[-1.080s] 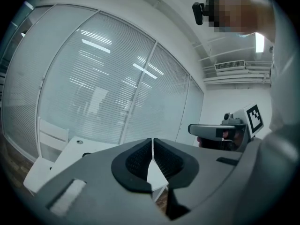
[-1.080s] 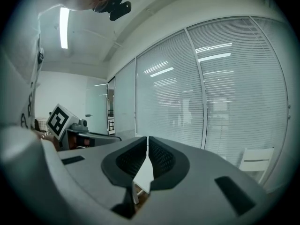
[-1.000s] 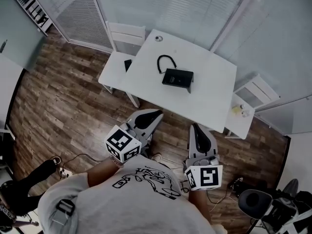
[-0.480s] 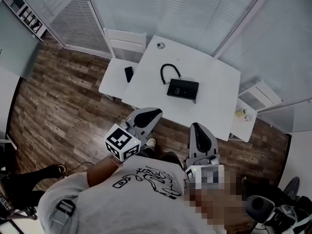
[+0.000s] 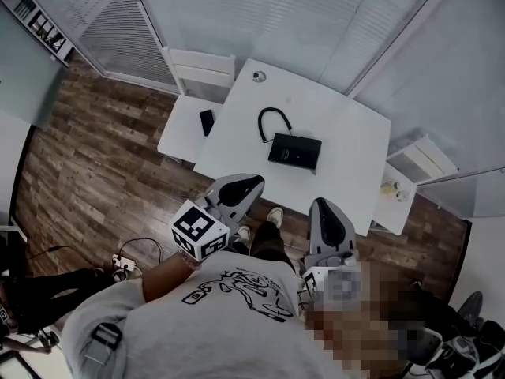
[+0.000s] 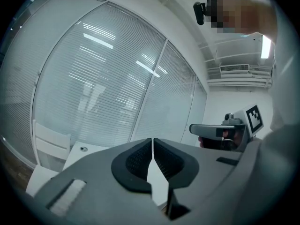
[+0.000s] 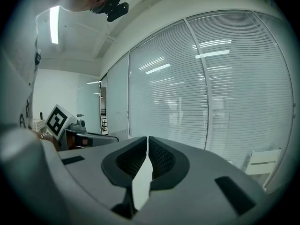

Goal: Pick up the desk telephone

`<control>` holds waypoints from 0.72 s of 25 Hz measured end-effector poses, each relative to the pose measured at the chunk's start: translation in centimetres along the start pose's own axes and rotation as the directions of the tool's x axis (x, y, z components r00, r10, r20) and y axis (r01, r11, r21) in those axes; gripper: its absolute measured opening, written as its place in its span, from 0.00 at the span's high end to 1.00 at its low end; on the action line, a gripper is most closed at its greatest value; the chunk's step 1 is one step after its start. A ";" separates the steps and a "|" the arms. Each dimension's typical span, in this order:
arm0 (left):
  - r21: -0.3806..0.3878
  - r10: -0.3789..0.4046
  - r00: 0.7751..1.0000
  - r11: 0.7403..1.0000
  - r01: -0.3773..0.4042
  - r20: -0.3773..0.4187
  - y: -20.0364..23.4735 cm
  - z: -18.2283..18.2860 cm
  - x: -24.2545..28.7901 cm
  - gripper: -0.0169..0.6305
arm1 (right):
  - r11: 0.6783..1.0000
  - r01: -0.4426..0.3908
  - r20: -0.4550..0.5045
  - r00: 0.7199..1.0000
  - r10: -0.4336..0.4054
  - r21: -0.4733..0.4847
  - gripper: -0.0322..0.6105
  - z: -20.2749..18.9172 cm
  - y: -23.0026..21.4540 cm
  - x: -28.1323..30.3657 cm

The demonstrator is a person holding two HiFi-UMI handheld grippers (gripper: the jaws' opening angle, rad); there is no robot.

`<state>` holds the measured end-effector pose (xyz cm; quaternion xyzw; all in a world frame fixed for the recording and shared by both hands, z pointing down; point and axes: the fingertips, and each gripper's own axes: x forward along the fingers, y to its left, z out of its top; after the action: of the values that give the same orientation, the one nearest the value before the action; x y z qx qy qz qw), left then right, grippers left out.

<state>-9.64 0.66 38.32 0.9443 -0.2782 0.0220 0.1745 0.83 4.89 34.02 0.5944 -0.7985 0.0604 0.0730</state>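
A black desk telephone (image 5: 294, 151) lies on a white table (image 5: 347, 172) in the head view, with its curled black cord (image 5: 272, 121) looped toward the far left. My left gripper (image 5: 254, 181) is held short of the table's near edge, shut and empty. My right gripper (image 5: 322, 206) hangs beside it, also shut with nothing in it. In the left gripper view the jaws (image 6: 152, 144) meet and the table shows beyond them. The right gripper view shows closed jaws (image 7: 147, 142) against window blinds.
A white chair (image 5: 193, 93) stands at the table's left with a dark phone (image 5: 207, 121) on its seat. A second white chair (image 5: 402, 181) is at the right. A small round object (image 5: 258, 76) sits on the table's far corner. Glass walls with blinds enclose the back; cables lie on the wood floor (image 5: 95, 172).
Both grippers have travelled with the person toward the table, which now sits nearer in the head view. Both stayed shut.
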 end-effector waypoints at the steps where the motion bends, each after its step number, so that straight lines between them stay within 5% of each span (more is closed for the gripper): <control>1: 0.001 0.005 1.000 1.000 -0.005 0.001 0.2 0.2 0.5 0.95 | 1.000 -0.002 0.002 1.000 0.002 0.000 0.93 0.1 -0.5 0.3; 18: 0.005 0.038 0.999 0.999 -0.038 0.000 0.8 1.5 16.1 0.95 | 0.999 -0.033 0.016 0.999 0.032 0.009 0.93 0.0 -15.6 5.6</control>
<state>3.40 -8.82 39.45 0.9392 -0.2961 0.0262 0.1719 14.21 -4.80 35.26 0.5822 -0.8084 0.0605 0.0627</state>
